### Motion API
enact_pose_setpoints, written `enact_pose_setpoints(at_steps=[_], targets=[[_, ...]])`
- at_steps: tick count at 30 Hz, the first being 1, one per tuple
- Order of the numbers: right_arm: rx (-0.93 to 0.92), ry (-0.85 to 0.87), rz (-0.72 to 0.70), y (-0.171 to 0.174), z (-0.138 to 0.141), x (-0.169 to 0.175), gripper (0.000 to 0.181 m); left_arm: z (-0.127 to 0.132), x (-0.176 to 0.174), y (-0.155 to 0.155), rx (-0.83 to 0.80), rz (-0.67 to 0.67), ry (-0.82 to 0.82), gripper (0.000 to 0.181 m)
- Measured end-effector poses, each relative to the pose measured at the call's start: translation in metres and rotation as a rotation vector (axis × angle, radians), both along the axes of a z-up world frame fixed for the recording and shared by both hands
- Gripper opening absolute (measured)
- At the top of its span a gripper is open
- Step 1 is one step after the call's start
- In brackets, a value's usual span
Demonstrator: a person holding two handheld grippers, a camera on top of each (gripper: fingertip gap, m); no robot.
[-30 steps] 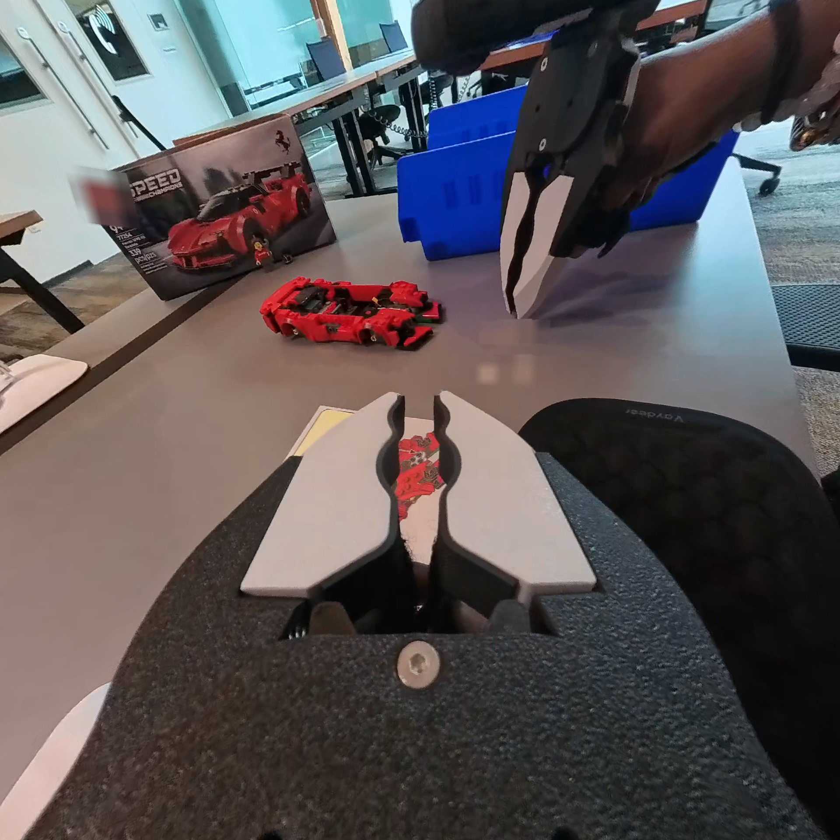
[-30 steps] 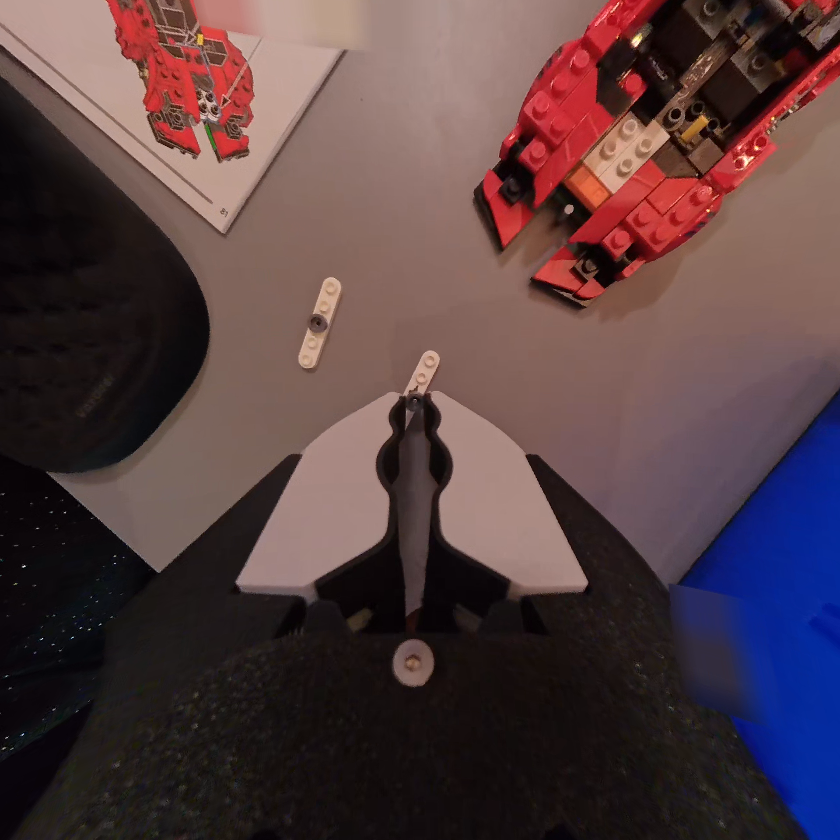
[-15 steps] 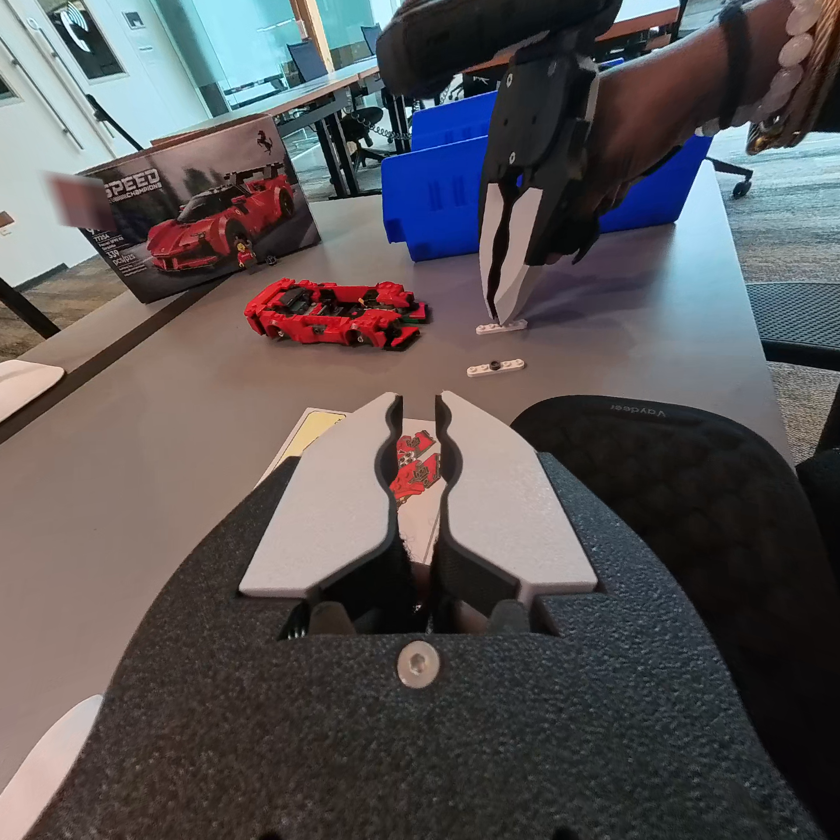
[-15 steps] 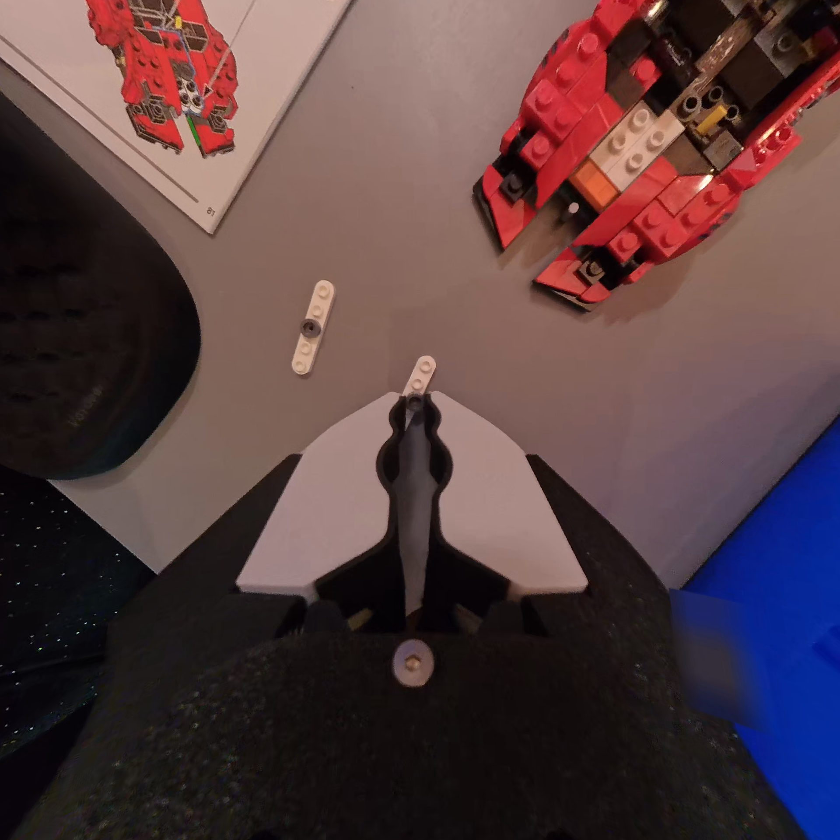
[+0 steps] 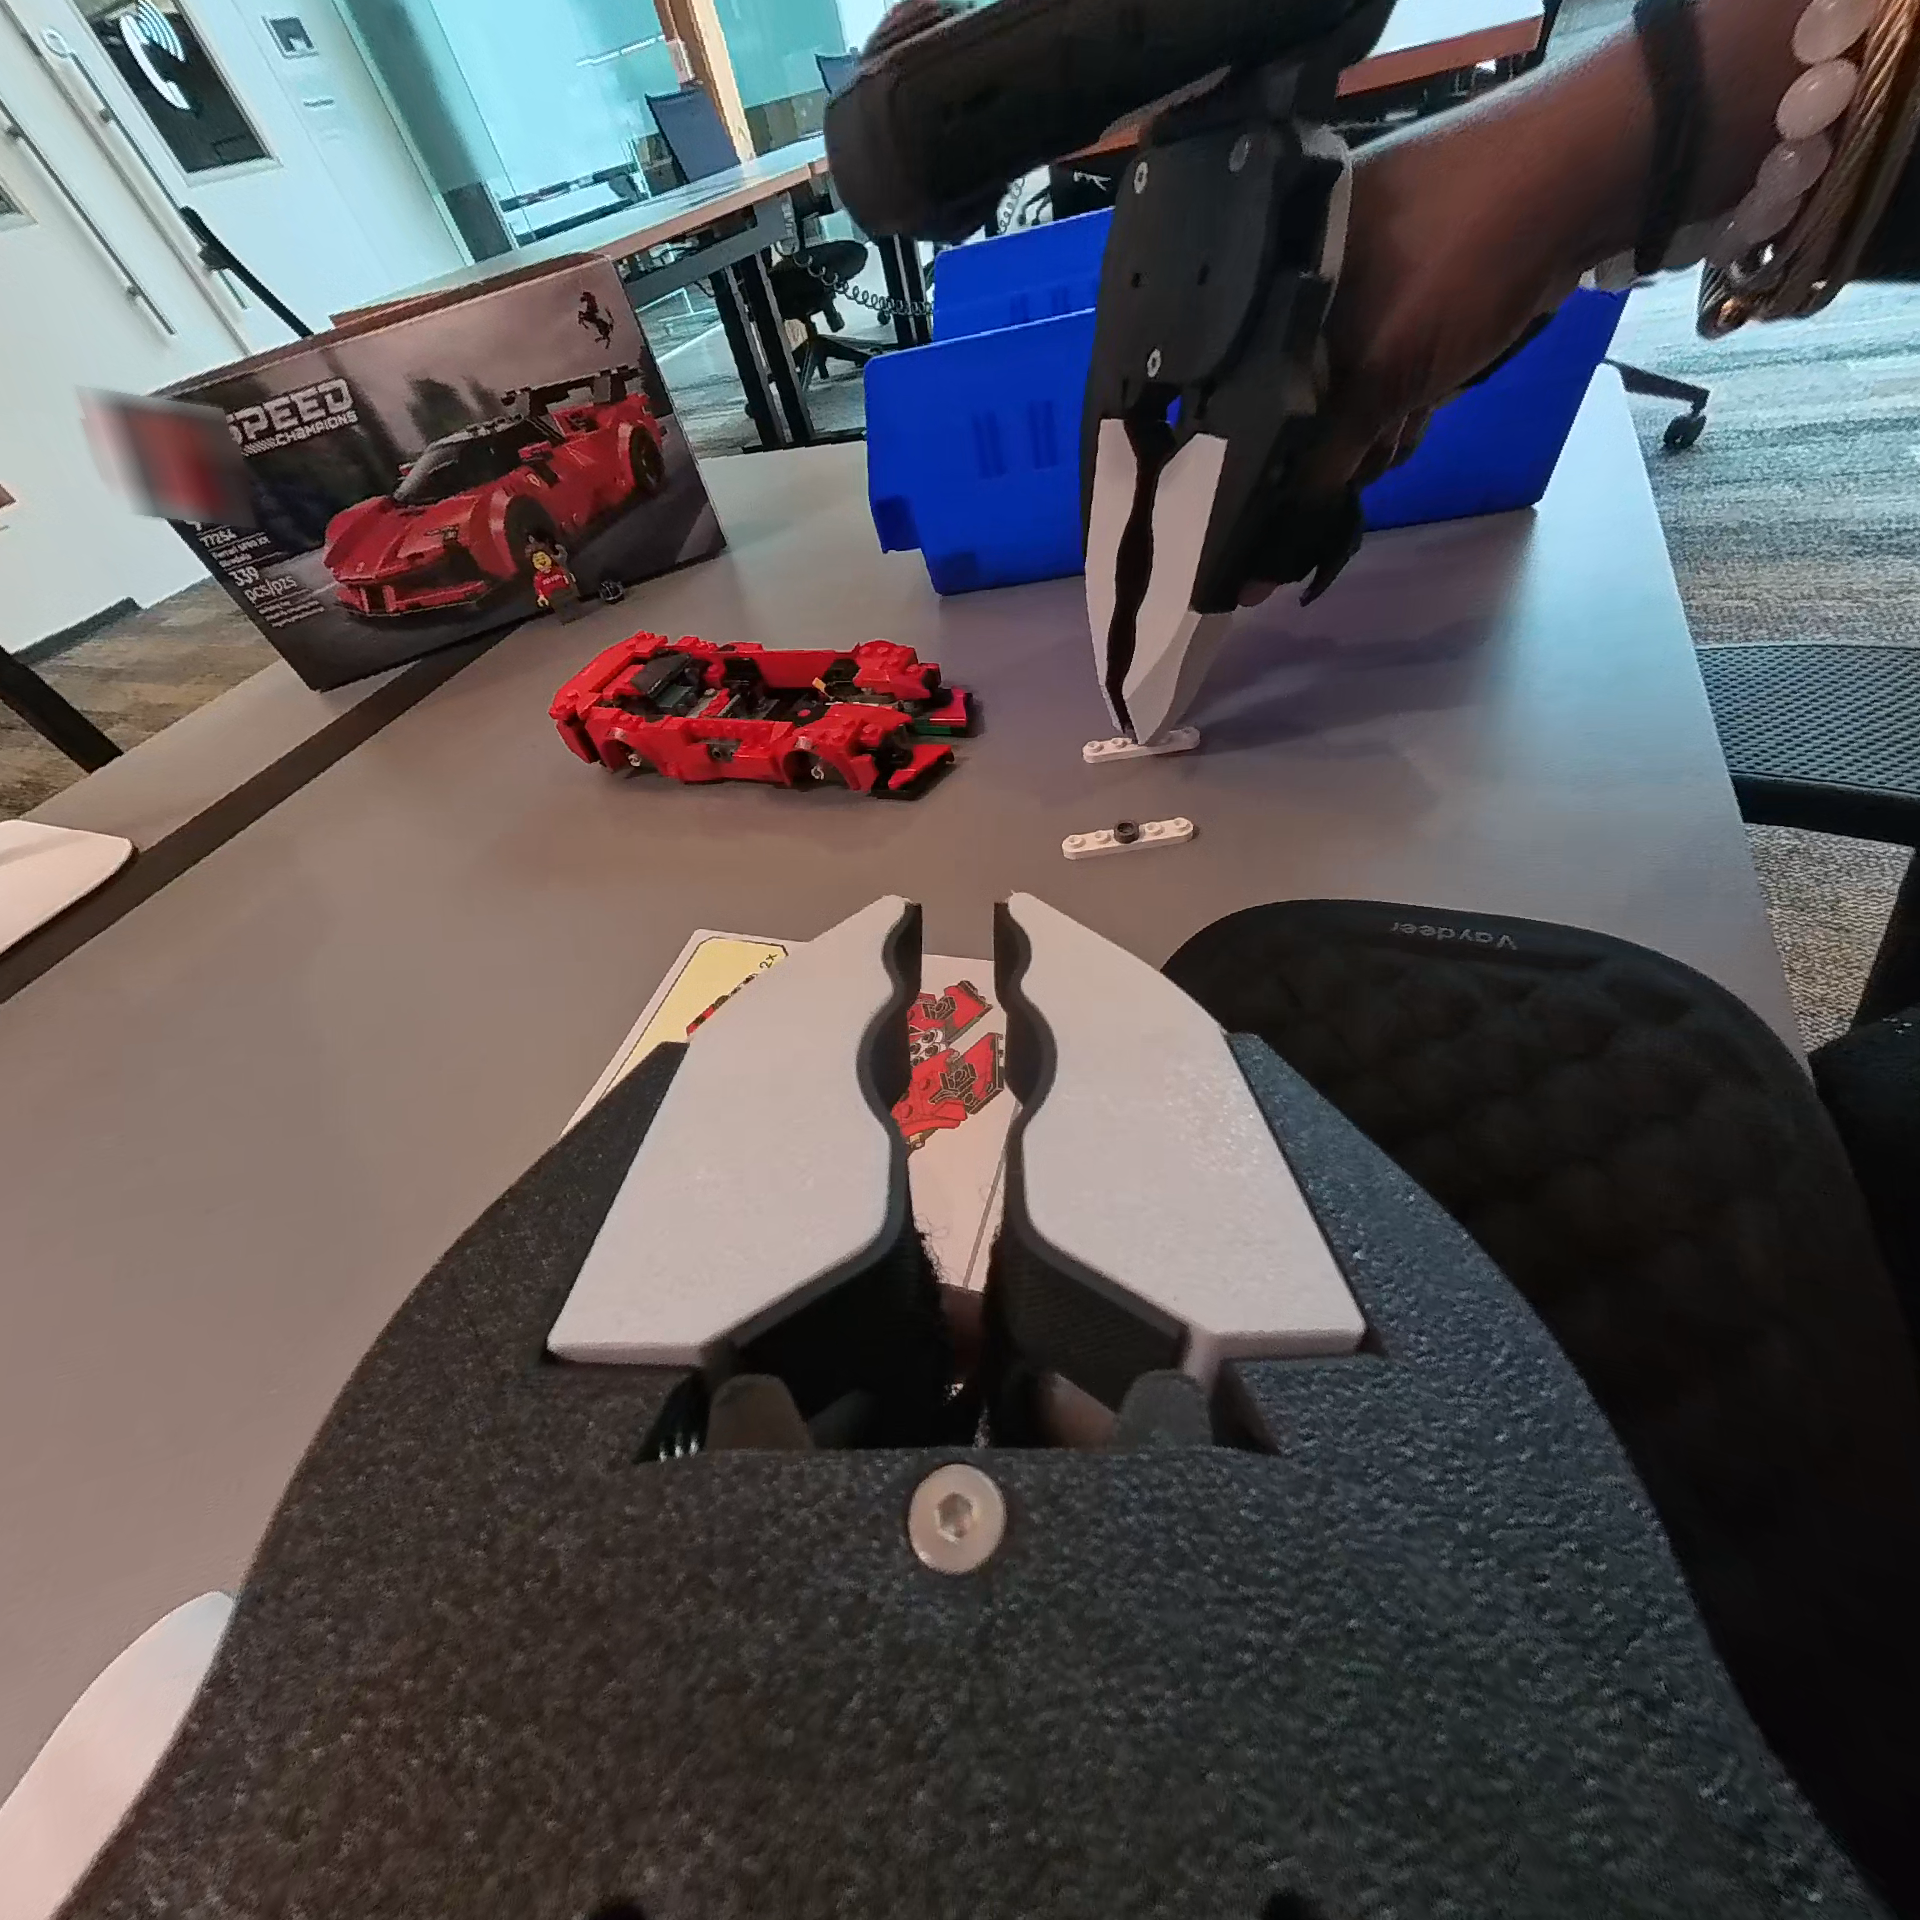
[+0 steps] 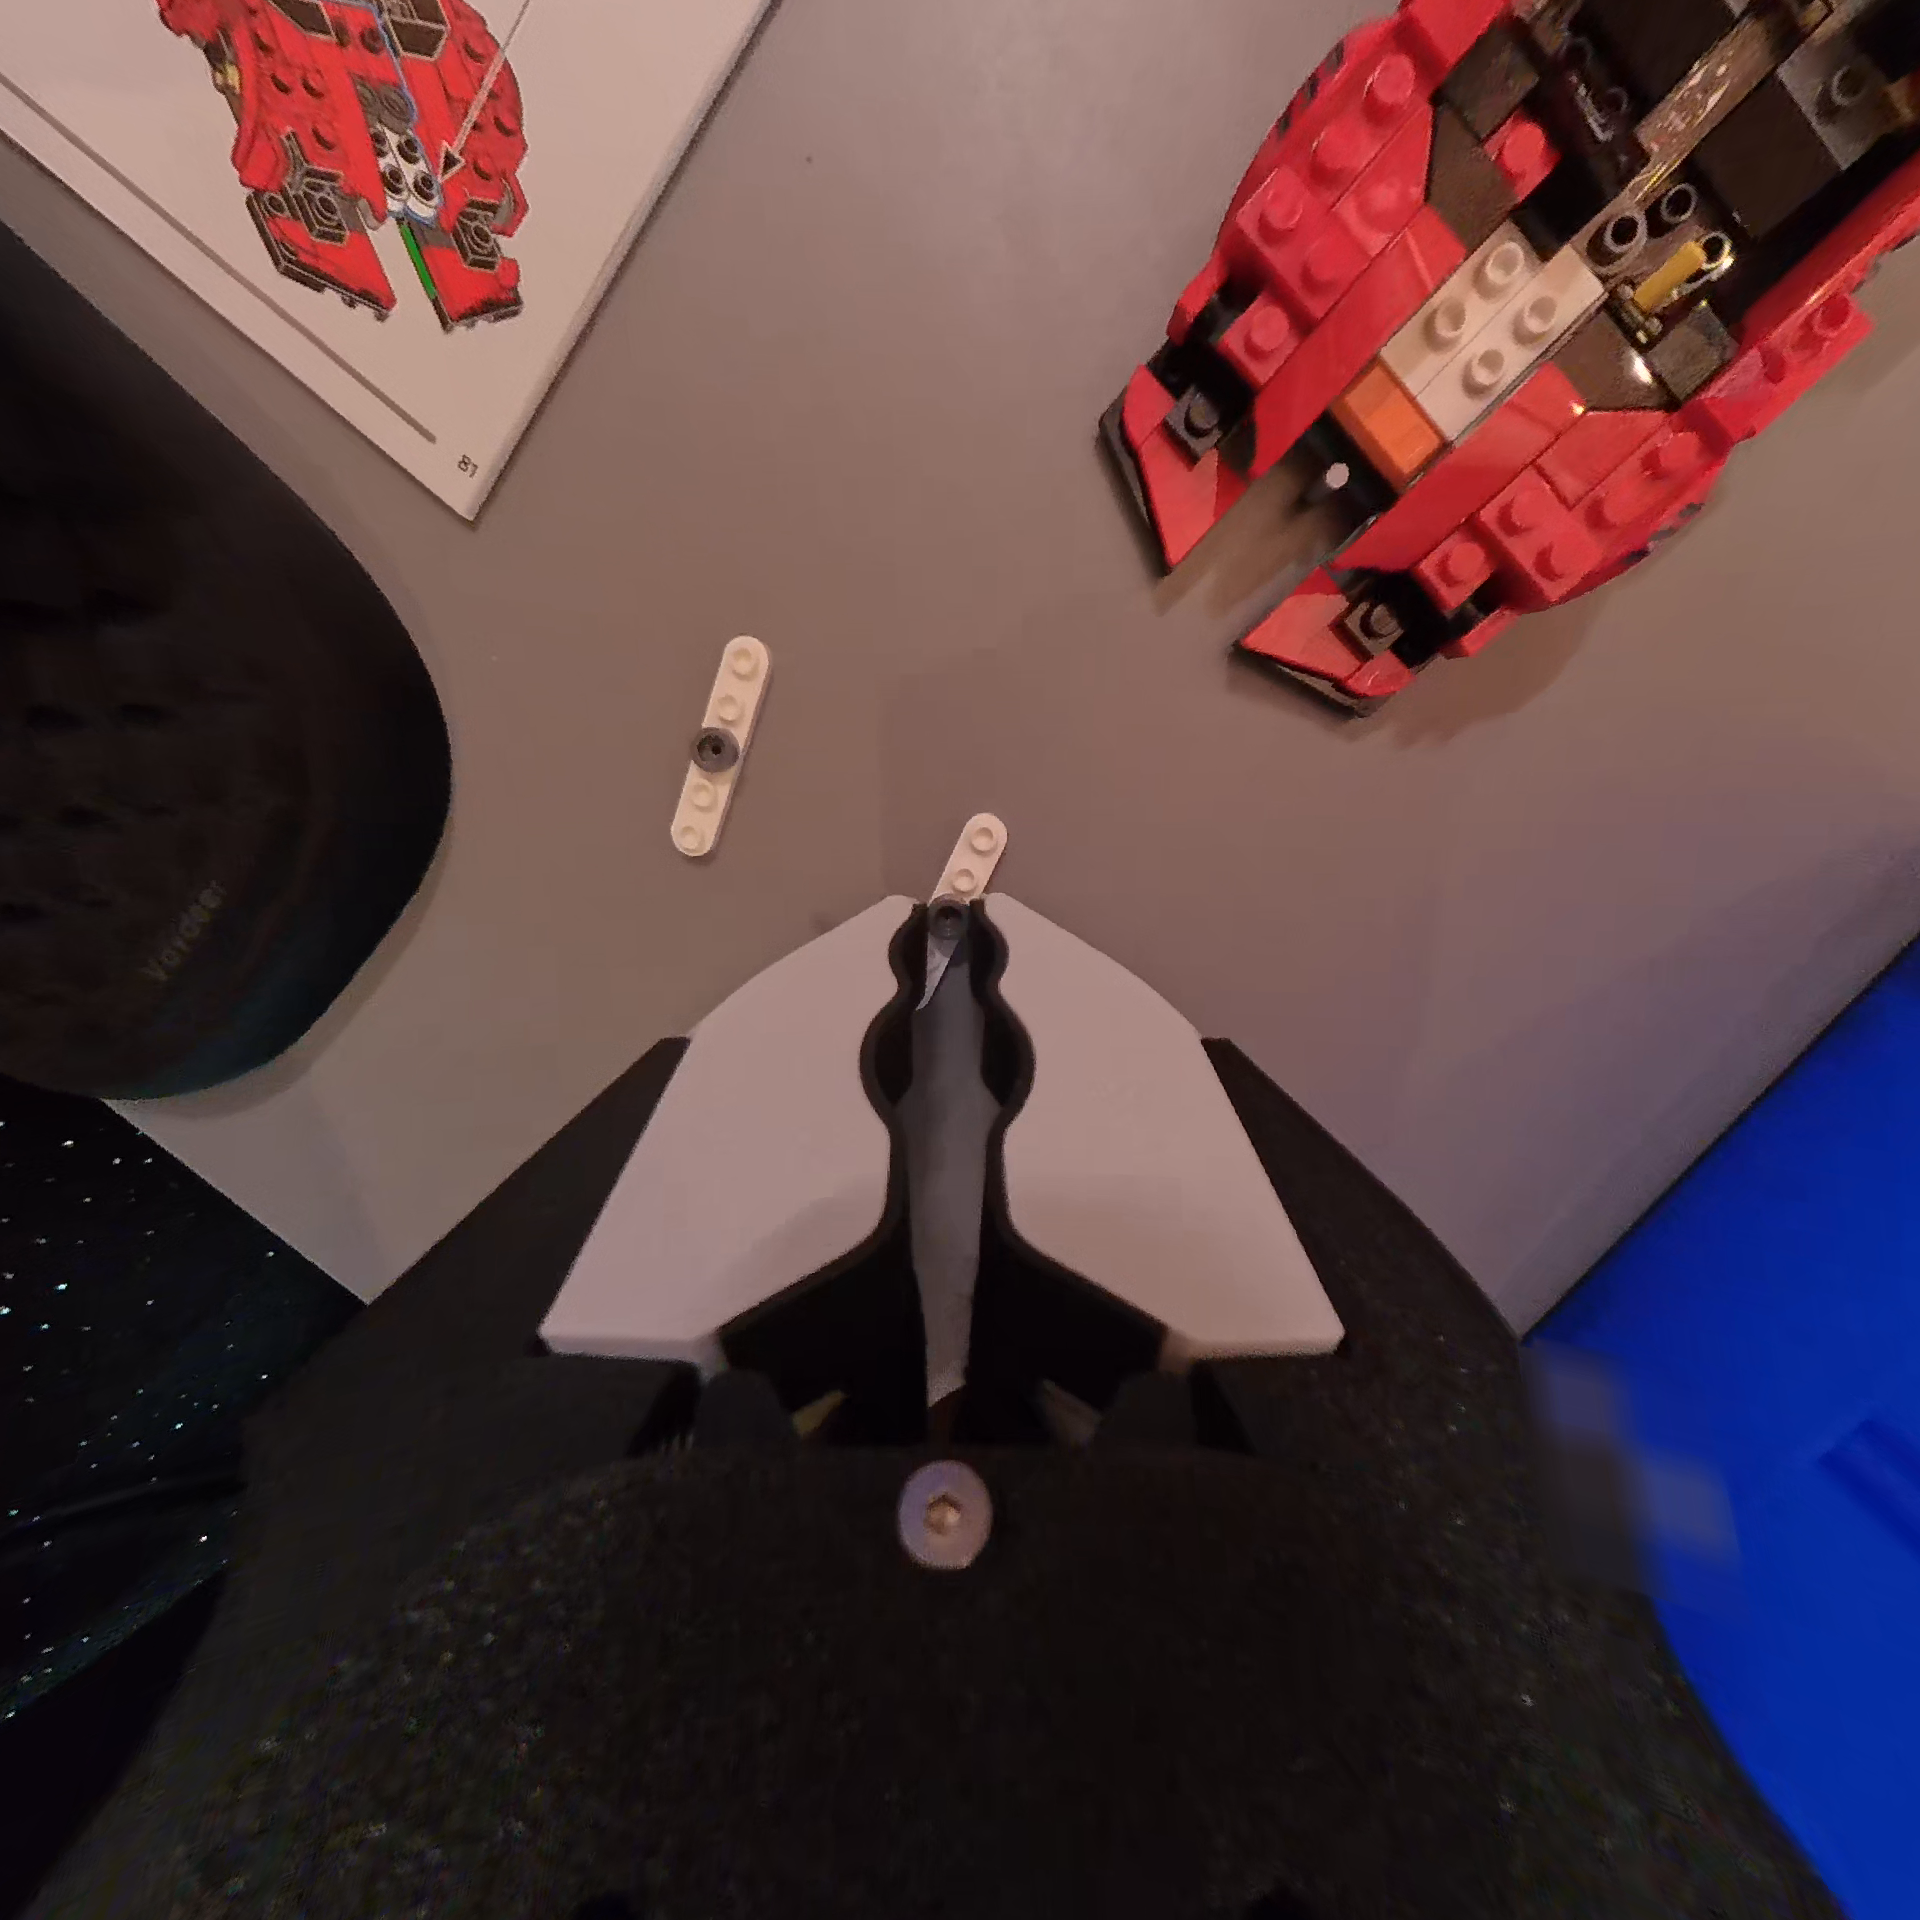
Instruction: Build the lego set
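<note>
A partly built red Lego car (image 5: 748,717) lies on the grey table (image 5: 312,1039); it also shows in the right wrist view (image 6: 1507,343). Two small white rounded plates lie near it. My right gripper (image 6: 951,914) points straight down and is shut on a dark round stud (image 6: 948,922) at the middle of the nearer plate (image 6: 975,854), which rests on the table. The other plate (image 6: 717,743) carries its own dark stud. The left wrist view shows the right gripper (image 5: 1135,727) on its plate (image 5: 1107,750). My left gripper (image 5: 954,914) is nearly shut and empty above the instruction booklet (image 5: 727,966).
The set's box (image 5: 436,468) stands at the back left, and blue bins (image 5: 997,447) stand behind the car. A black mesh chair back (image 5: 1507,1195) overlaps the table's near right edge. A person's hand (image 5: 1455,260) holds the right gripper. A white object (image 5: 52,873) lies far left. One gripper's finger ends stand about 15 cm off the other's.
The right gripper stays pinched on the stud over the plate, shifting only slightly. The left gripper has drifted a little and its jaws have not changed.
</note>
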State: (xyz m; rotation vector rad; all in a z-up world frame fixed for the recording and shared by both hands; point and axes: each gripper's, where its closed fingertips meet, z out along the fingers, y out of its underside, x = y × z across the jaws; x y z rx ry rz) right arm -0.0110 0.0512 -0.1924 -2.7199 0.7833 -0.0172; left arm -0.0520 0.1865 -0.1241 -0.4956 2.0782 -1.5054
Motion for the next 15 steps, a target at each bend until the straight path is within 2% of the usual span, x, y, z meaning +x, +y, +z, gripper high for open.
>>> enact_pose_setpoints(at_steps=[5,15], targets=[[-0.078,-0.002,0.020,-0.0002,-0.0002,-0.0003,0.008,-0.0009,-0.0007,-0.0003,0.007,-0.005,-0.001,0.012],[-0.071,0.010,0.012,-0.0015,0.0001,-0.0010,0.008,-0.0016,-0.0007,-0.0002,0.010,-0.008,0.002,0.012]])
